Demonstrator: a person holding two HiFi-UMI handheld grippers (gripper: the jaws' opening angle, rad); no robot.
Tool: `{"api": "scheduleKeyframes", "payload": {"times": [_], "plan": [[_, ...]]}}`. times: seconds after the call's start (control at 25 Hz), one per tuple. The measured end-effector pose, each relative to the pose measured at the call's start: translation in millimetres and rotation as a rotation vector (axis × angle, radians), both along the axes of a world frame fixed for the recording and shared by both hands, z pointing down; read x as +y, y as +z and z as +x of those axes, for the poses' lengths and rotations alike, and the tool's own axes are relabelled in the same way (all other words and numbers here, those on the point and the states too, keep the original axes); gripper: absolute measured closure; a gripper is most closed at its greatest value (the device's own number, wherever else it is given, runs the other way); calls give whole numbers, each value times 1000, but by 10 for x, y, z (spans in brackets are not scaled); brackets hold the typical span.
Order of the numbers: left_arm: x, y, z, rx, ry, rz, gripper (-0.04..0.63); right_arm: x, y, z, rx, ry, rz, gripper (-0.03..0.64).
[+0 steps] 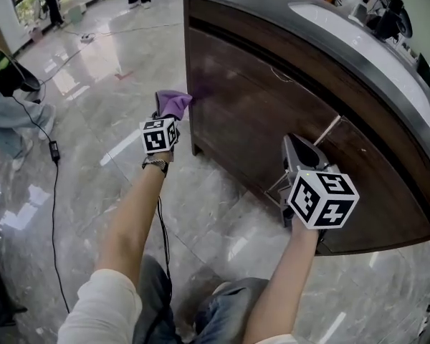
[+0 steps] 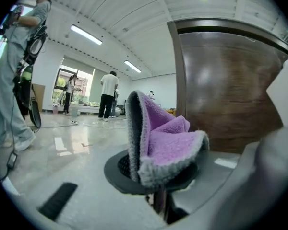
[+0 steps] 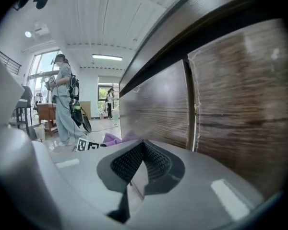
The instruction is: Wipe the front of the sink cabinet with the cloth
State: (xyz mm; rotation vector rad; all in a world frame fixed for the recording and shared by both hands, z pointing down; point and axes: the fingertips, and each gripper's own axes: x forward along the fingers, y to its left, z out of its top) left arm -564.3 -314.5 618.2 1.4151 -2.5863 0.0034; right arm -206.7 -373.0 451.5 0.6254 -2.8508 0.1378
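In the head view my left gripper (image 1: pixel 170 115) is shut on a purple cloth (image 1: pixel 174 102), held at the left corner of the dark wooden sink cabinet front (image 1: pixel 272 113). I cannot tell whether the cloth touches the wood. The left gripper view shows the cloth (image 2: pixel 168 143), grey-edged and folded, bunched in the left gripper (image 2: pixel 156 178), with the cabinet (image 2: pixel 225 80) to its right. My right gripper (image 1: pixel 301 149) is shut and empty, close to the lower right part of the front. In the right gripper view the right gripper (image 3: pixel 143 150) has its pads together beside the cabinet panels (image 3: pixel 240 104).
A grey countertop with a white basin (image 1: pixel 365 41) caps the cabinet. A pale bar handle (image 1: pixel 328 131) sits on the door near my right gripper. A black cable (image 1: pixel 54 192) trails over the glossy floor at left. A person in grey trousers (image 1: pixel 7 113) stands at left; others stand far off.
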Motion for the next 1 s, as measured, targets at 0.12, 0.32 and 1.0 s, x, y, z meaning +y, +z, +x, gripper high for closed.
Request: {"api": "scheduleKeyframes", "payload": {"times": [0.12, 0.32, 1.0], "plan": [[57, 465, 32, 103, -4, 14, 549, -33, 62, 5, 60, 26, 40, 609], [-25, 1044, 282, 190, 42, -17, 549, -59, -40, 124, 0, 50, 2, 609], [-456, 1501, 1561, 228, 347, -56, 548, 59, -393, 433, -81, 122, -13, 609]]}}
